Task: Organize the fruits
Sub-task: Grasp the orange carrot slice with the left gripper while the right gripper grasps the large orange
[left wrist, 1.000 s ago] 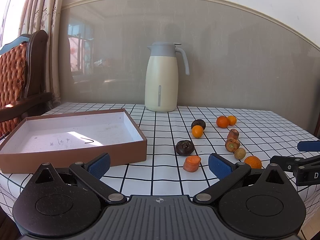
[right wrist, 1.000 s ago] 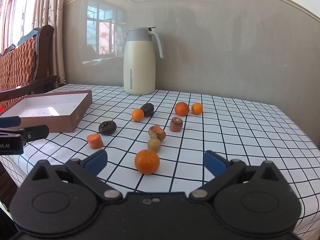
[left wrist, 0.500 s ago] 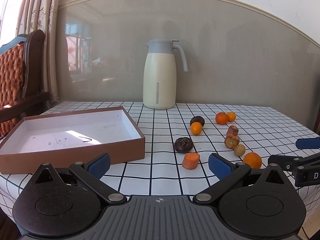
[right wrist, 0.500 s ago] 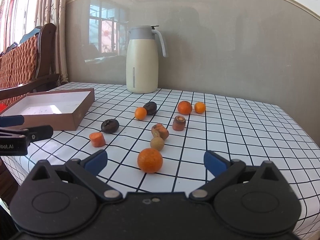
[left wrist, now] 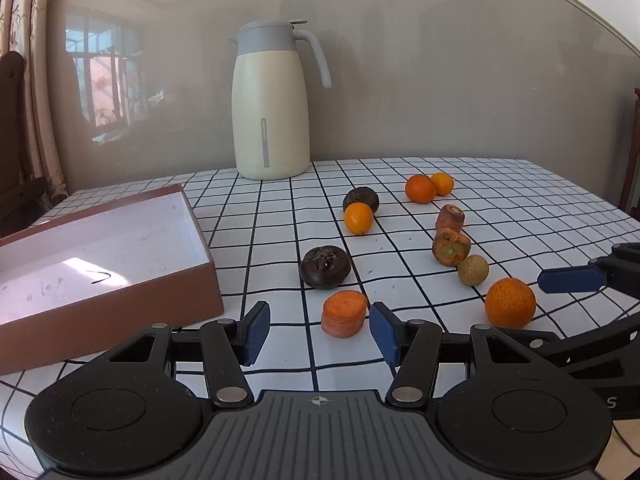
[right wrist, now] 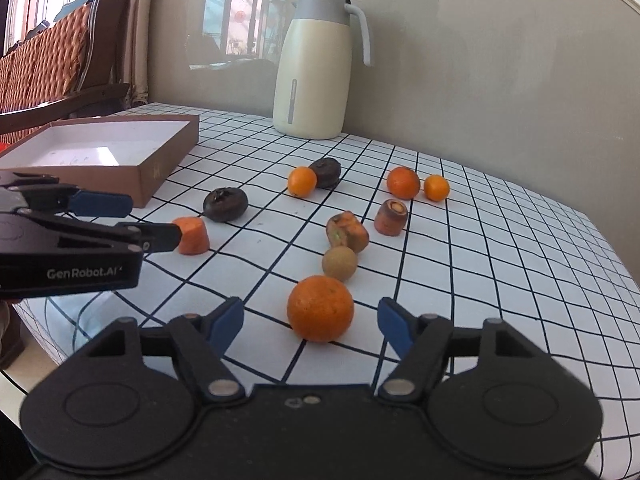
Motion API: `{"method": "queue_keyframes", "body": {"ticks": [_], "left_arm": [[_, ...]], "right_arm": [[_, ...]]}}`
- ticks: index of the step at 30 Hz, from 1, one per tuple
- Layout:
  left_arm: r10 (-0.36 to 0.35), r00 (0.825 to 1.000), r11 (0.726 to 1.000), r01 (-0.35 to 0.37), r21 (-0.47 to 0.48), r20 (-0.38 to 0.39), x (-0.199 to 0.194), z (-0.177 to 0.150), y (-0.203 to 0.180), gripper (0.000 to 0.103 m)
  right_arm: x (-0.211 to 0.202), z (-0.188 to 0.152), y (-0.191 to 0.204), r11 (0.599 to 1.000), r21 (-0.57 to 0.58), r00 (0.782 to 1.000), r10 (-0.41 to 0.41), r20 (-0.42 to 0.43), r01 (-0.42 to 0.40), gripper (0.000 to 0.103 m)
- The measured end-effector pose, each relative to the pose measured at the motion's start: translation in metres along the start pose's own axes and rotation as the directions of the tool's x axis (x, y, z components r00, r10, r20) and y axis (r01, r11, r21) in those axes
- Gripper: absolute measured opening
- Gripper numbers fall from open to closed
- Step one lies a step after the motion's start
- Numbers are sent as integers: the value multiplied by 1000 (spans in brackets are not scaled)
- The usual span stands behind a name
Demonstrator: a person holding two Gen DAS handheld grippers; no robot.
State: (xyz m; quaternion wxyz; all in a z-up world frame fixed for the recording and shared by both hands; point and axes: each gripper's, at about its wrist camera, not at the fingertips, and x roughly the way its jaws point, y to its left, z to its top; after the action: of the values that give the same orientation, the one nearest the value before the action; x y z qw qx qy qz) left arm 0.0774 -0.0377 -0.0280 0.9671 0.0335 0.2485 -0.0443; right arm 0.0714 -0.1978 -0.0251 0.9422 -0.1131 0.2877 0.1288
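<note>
Tool jaws on both sides have just been narrowing yet remain apart, my left tool (left wrist: pixel 318 332) flanking the carrot chunk (left wrist: pixel 345 313) and my right tool (right wrist: pixel 311 326) the big orange (right wrist: pixel 320 308) on the desk (right wrist: pixel 500 240); both look firm, light and roll-prone, so I'd pinch across their middles.

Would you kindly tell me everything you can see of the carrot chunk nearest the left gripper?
The carrot chunk is a short, bright orange stub with a flat cut top and a rough, slightly dusty skin. It stands on end on the checked tablecloth, just in front of a dark round fruit and apart from it. The left gripper has just been closing, with the chunk ahead between the blue pads; they do not yet touch it. Nothing else touches it.
</note>
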Motion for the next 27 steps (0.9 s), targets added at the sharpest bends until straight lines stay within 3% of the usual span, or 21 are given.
{"method": "queue_keyframes", "body": {"ticks": [2, 8, 9, 11, 12, 20, 27], "left_arm": [[-13, 1000, 1000, 13, 0, -7, 5, 2, -2, 56], [-25, 998, 1000, 25, 7, -52, 23, 2, -10, 56], [-18, 998, 1000, 19, 12, -61, 26, 2, -11, 56], [-25, 997, 1000, 25, -3, -76, 31, 0, -11, 42], [-33, 997, 999, 32, -9, -75, 32, 1, -11, 29], [-40, 998, 999, 39, -17, -52, 25, 1, -9, 29], [-30, 999, 998, 30, -55, 11, -12, 4, 13, 29]], "right_arm": [[6, 0, -3, 1000, 10, 1000, 1, -20, 0, 48], [19, 4, -16, 999, 52, 999, 14, -40, -12, 30], [21, 5, -17, 999, 53, 999, 12, -41, -10, 30], [23, 5, -19, 998, 55, 999, 8, -41, -6, 29], [23, 5, -20, 998, 60, 999, 11, -42, -9, 29], [19, 5, -25, 997, 64, 999, -28, -35, 30, 28], [0, 10, -31, 994, 91, 998, -57, 13, 56, 28]]}}
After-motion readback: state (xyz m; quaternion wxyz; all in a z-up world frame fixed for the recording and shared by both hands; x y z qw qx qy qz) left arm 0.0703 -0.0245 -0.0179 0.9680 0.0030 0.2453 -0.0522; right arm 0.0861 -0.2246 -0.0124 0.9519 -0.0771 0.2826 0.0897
